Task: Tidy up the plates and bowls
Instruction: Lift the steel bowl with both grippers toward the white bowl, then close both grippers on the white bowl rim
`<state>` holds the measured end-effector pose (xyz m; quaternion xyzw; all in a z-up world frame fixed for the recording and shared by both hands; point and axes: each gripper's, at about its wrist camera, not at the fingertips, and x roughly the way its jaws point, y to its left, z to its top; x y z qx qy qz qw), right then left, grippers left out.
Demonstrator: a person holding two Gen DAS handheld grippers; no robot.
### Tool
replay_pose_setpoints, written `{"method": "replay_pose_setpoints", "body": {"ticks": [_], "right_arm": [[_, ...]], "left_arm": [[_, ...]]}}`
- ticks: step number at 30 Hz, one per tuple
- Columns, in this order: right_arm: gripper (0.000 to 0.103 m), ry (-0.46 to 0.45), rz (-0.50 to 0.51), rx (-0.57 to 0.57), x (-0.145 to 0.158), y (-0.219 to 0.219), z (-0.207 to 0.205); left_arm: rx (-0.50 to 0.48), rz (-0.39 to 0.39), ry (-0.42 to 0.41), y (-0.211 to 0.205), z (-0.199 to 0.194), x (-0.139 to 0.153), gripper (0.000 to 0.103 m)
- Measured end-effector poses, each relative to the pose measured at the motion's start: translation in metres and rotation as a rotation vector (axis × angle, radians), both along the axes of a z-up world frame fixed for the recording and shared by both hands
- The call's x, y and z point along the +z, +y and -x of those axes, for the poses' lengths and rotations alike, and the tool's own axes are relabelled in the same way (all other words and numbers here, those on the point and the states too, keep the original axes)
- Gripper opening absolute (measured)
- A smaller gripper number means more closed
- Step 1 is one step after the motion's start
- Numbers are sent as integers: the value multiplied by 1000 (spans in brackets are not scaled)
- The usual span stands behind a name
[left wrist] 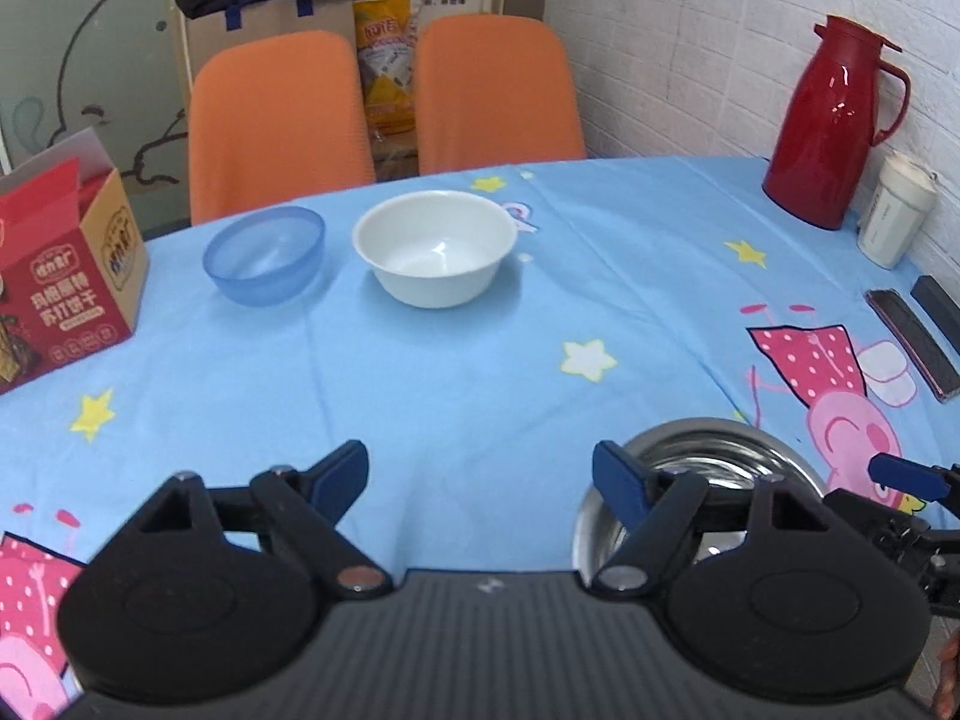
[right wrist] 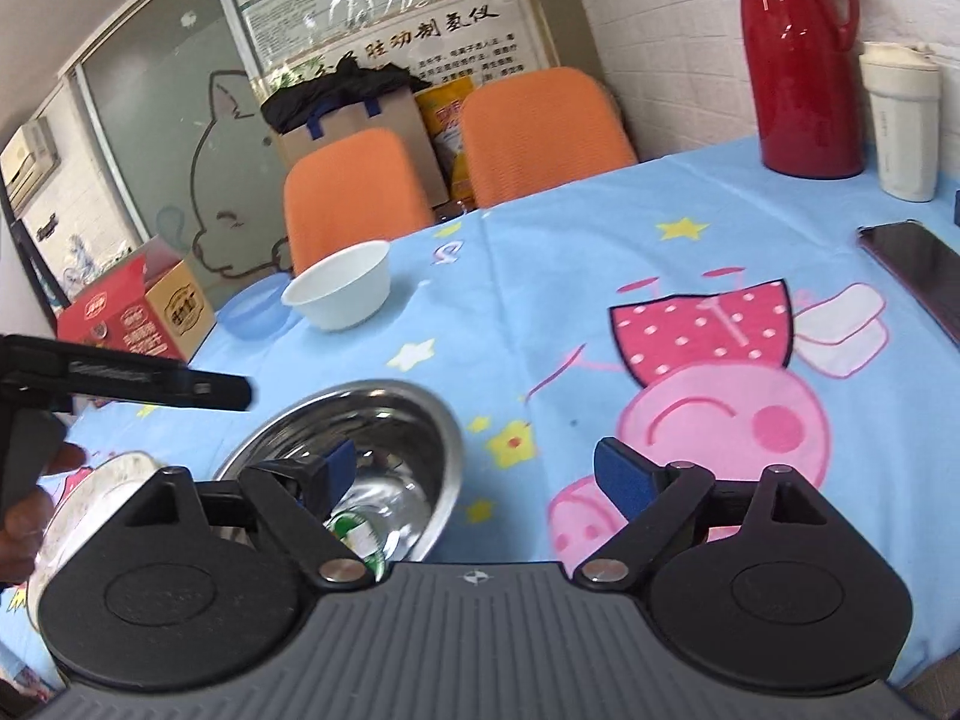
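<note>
Currently we hold both grippers low over the table (left wrist: 480, 360), with the steel bowl (right wrist: 384, 420) as our landmark. Our left gripper (left wrist: 480, 480) hovers just left of the steel bowl, jaws spread wide and holding nothing. Our right gripper (right wrist: 474, 468) hangs over it, jaws also wide apart and empty, its left finger (right wrist: 333, 471) above the bowl's hollow and the other out over the cloth to the right of the rim.

Beyond the steel bowl, well apart from it toward the orange chairs (left wrist: 384, 114), stands the white bowl (left wrist: 435, 246), and the blue bowl (left wrist: 264, 255) sits just left of that one. A pale dish (right wrist: 90, 492) lies left of the steel bowl, partly hidden by our gripper.

We judge the steel bowl light, stiff and slippery; pinching its thin rim, one finger inside and one outside, looks like the surest hold. The white bowl seems ceramic, so heavier and breakable, calling for a firm rim grip and soft setting down. The blue one looks like light plastic, forgiving but prone to slide.
</note>
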<state>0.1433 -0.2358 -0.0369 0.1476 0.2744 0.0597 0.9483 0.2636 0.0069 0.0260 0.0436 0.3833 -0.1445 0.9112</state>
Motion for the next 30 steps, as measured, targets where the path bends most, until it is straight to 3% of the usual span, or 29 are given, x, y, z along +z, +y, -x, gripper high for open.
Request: {"method": "replay_pose_setpoints", "body": {"ticks": [6, 12, 17, 21, 25, 30], "right_arm": [[103, -18, 45, 20, 12, -8, -26], [103, -55, 163, 144, 39, 4, -85], [103, -26, 241, 289, 51, 34, -154], [103, 31, 282, 402, 40, 64, -199], [103, 96, 287, 472, 22, 83, -230], [103, 145, 313, 526, 5, 104, -257]], "left_arm": [[44, -14, -4, 23, -25, 7, 78], [41, 31, -23, 31, -87, 29, 78], [-58, 28, -20, 20, -165, 34, 78], [-179, -49, 6, 1, -218, 14, 78], [-300, -93, 59, -9, -249, -10, 78], [-373, -128, 112, -20, -268, -33, 78]]}}
